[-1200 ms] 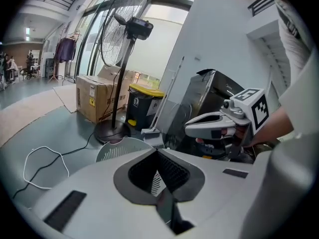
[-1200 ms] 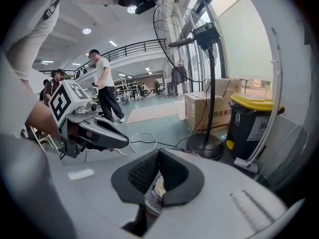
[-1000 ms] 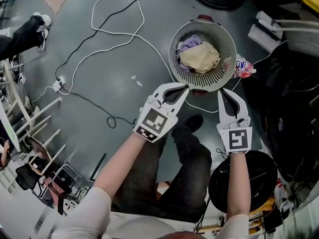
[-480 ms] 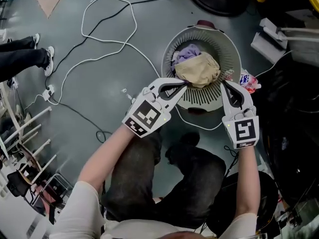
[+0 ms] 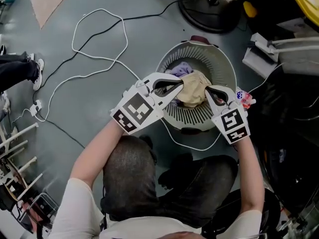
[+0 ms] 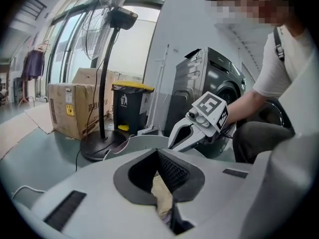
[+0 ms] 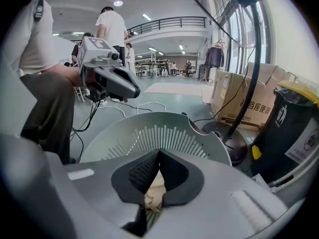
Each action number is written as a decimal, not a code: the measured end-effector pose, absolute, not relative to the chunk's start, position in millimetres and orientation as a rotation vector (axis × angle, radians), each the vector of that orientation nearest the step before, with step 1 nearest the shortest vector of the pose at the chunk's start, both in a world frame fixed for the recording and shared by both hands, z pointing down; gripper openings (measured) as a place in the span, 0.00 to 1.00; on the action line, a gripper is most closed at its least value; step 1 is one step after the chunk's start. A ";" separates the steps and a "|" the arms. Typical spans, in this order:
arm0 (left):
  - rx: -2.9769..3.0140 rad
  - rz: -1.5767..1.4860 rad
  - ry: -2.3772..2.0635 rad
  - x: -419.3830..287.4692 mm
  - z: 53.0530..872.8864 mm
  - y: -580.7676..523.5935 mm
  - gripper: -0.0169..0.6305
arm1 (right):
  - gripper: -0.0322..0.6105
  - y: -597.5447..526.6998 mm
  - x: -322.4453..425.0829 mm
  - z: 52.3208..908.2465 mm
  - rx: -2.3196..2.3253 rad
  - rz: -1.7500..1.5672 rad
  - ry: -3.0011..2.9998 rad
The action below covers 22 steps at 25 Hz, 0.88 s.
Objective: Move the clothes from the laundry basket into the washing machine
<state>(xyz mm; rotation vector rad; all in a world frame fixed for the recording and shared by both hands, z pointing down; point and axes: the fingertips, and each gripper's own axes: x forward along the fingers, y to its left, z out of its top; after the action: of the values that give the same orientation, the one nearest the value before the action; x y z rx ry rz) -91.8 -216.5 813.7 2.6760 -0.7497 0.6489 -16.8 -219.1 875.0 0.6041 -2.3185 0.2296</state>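
Left tongs [image 5: 181, 84] and right tongs [image 5: 206, 89], shut and empty, are dropping into the laundry basket [image 5: 227, 66] to grab its beige garment [image 5: 194, 92].

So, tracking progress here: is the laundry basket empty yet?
Not empty. The laundry basket holds a beige garment and, partly under it, a lilac garment, both inside its slatted wall.

There are two grippers, the left gripper [image 5: 182, 84] and the right gripper [image 5: 206, 89]. There is one basket [image 5: 194, 117], and two pieces of clothing show in it: one beige garment [image 5: 195, 92] and one purple garment [image 5: 180, 68]. Around them stand one fan [image 5: 207, 14], one washing machine [image 6: 214, 78], one yellow-lidded bin [image 6: 130, 108] and two cardboard boxes, a front box [image 6: 70, 111] and a back box [image 6: 93, 76].
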 end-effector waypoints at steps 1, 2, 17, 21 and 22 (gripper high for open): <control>2.692 0.661 -0.749 -92.2 815.8 -217.2 0.04 | 0.07 -219.6 -18.1 881.4 0.589 0.230 -2.303; 2.702 0.669 -0.743 -92.4 818.5 -216.5 0.04 | 0.08 -219.2 -19.5 888.1 0.574 0.239 -2.288; 2.730 0.743 -0.608 -92.6 847.2 -186.3 0.04 | 0.38 -200.4 -29.0 1010.6 0.335 0.367 -1.988; 2.724 0.738 -0.595 -94.1 848.2 -179.9 0.04 | 0.45 -206.3 -22.9 1036.6 0.317 0.346 -1.911; 2.723 0.738 -0.589 -93.5 848.8 -178.7 0.04 | 0.47 -208.4 -22.3 1041.6 0.318 0.346 -1.895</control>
<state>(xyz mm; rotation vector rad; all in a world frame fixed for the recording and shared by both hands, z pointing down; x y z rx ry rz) -93.5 -178.7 848.8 2.7228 -0.5891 0.7384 -22.3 -208.4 1041.6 0.3176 -1.8949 0.3465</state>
